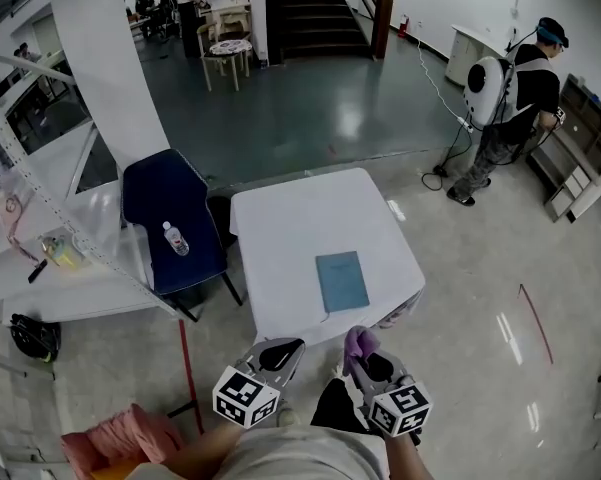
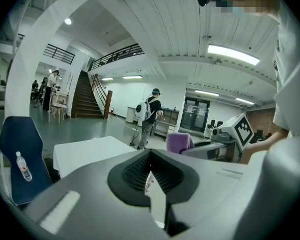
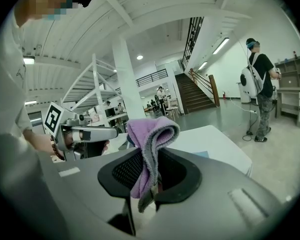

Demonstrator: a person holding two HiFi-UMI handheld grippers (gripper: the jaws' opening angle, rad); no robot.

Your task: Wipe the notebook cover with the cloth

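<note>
1. At the far left we see a dark blue chair (image 1: 170, 218) with a small water bottle (image 1: 175, 238) lying on its seat. The bottle's label is too small to read.
2. The left gripper (image 1: 283, 349) hangs near the front edge of the white tabletop (image 1: 280, 228). Its jaws are together. A thin pale sliver shows at their seam, and we cannot tell what it is.
3. Its marker cube (image 1: 245, 396) carries black-and-white square patterns only, no letters.
4. The blue notebook (image 1: 341, 280) lies flat and closed on the tabletop, toward the front right part. We can read no writing on its cover.
5. The right gripper (image 3: 153, 181) is clamped on a purple cloth (image 3: 150, 141), which folds over above the jaws. It is held short of the tabletop's front edge, apart from the notebook.
6. Far right, well apart from the tabletop, a person with a white backpack (image 1: 488, 86) stands at a shelf.
</note>
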